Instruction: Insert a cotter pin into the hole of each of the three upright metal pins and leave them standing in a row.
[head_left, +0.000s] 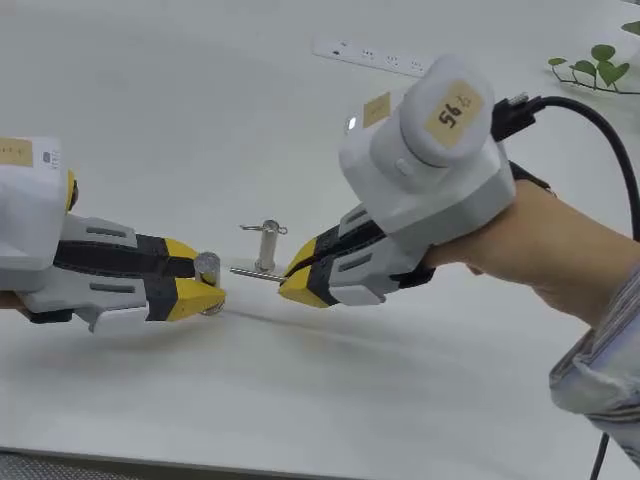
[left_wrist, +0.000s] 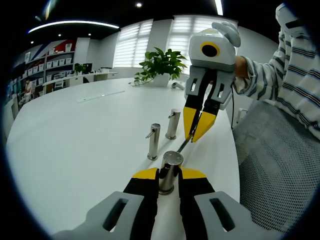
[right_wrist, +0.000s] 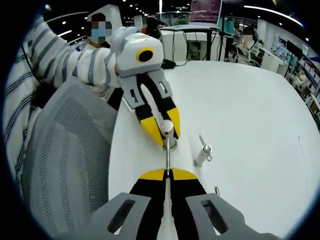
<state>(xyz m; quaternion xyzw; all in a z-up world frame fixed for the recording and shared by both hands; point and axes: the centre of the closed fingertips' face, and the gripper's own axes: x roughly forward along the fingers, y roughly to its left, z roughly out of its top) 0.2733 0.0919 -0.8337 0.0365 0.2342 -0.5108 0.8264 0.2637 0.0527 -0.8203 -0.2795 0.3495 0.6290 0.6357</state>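
My left gripper (head_left: 208, 282) (left_wrist: 170, 175) is shut on a short upright metal pin (head_left: 207, 265) (left_wrist: 172, 161) standing on the white table. From the right, my right gripper (head_left: 292, 277) (right_wrist: 168, 173) is shut on a thin cotter pin (head_left: 255, 272) (right_wrist: 168, 159), held level with its tip pointing at that pin and close to it. Two more upright metal pins (left_wrist: 154, 141) (left_wrist: 173, 124) stand in a line behind, each with a cotter pin through its top. One of them (head_left: 268, 245) shows in the head view just beyond the cotter pin.
The white table (head_left: 300, 120) stretches far around. A power strip (head_left: 370, 55) lies at the back, with a potted plant (head_left: 595, 68) at the far right. A mesh chair (left_wrist: 280, 165) stands by the table's edge. A cable (head_left: 600, 130) trails from my right gripper.
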